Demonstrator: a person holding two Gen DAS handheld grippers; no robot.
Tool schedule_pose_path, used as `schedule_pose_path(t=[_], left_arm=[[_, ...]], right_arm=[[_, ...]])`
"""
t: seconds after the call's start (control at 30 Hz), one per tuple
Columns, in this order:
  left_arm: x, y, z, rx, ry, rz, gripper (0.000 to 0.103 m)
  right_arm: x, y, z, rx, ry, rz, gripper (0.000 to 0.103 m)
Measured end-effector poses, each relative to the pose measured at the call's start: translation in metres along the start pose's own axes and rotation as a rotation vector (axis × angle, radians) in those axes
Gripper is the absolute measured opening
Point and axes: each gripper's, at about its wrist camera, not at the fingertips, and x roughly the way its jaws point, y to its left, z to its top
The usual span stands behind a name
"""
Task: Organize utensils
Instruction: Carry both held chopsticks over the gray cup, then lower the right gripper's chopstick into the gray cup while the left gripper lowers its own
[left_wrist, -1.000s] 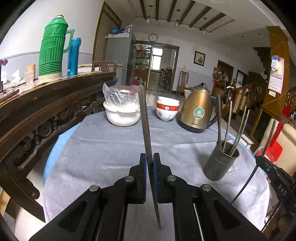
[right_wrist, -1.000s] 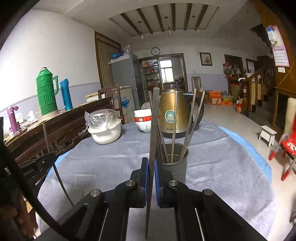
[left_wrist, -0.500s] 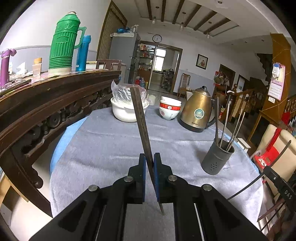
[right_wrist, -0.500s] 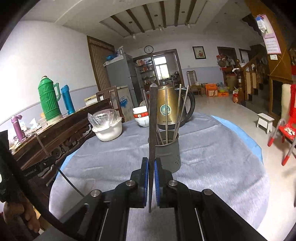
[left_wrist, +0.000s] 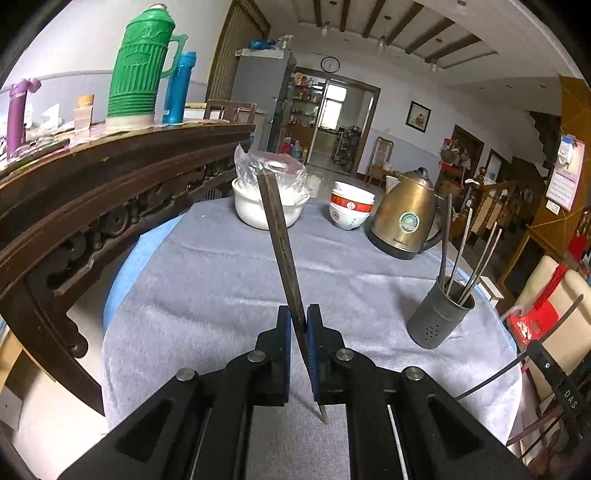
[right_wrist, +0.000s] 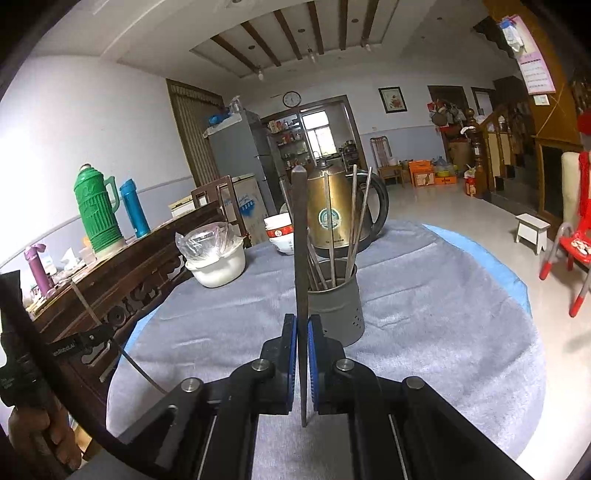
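My left gripper (left_wrist: 298, 325) is shut on a dark chopstick (left_wrist: 279, 236) that stands nearly upright, leaning left, above the grey cloth. The grey utensil holder (left_wrist: 439, 314) with several metal chopsticks stands on the table to its right. My right gripper (right_wrist: 301, 332) is shut on another dark chopstick (right_wrist: 300, 240), held upright just in front of the utensil holder (right_wrist: 338, 302), which is close behind its fingertips.
A round table with grey cloth (left_wrist: 221, 280) carries a white bowl with a plastic bag (left_wrist: 269, 206), stacked bowls (left_wrist: 351, 210) and a brass kettle (left_wrist: 404, 221). A dark wooden sideboard (left_wrist: 92, 184) with a green thermos (left_wrist: 136, 74) stands at the left.
Both grippers have pulled back and risen a little from the table. The left chopstick leans further left. The holder looks farther away in both views.
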Motion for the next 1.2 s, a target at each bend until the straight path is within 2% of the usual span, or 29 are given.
schedule_pose_path(t=[0.3, 0.6, 0.8, 0.97, 1.2], left_arm=[[0.0, 0.001, 0.002, -0.019, 0.018, 0.0, 0.009], [-0.006, 0.007, 0.016, -0.074, 0.011, -0.044, 0.007], [-0.012, 0.001, 0.043, -0.148, -0.011, -0.154, 0.007], [-0.01, -0.021, 0.069, -0.187, -0.017, -0.261, 0.007], [0.004, -0.062, 0.094, -0.164, -0.031, -0.342, 0.007]], right_arm=[[0.0, 0.0, 0.004, 0.012, -0.008, 0.015, 0.006], [-0.006, 0.004, 0.015, 0.005, -0.038, 0.024, 0.006], [-0.018, 0.0, 0.03, 0.015, -0.085, 0.022, 0.006], [-0.025, -0.008, 0.046, 0.041, -0.119, 0.025, 0.006], [-0.029, -0.02, 0.068, 0.061, -0.173, 0.022, 0.006]])
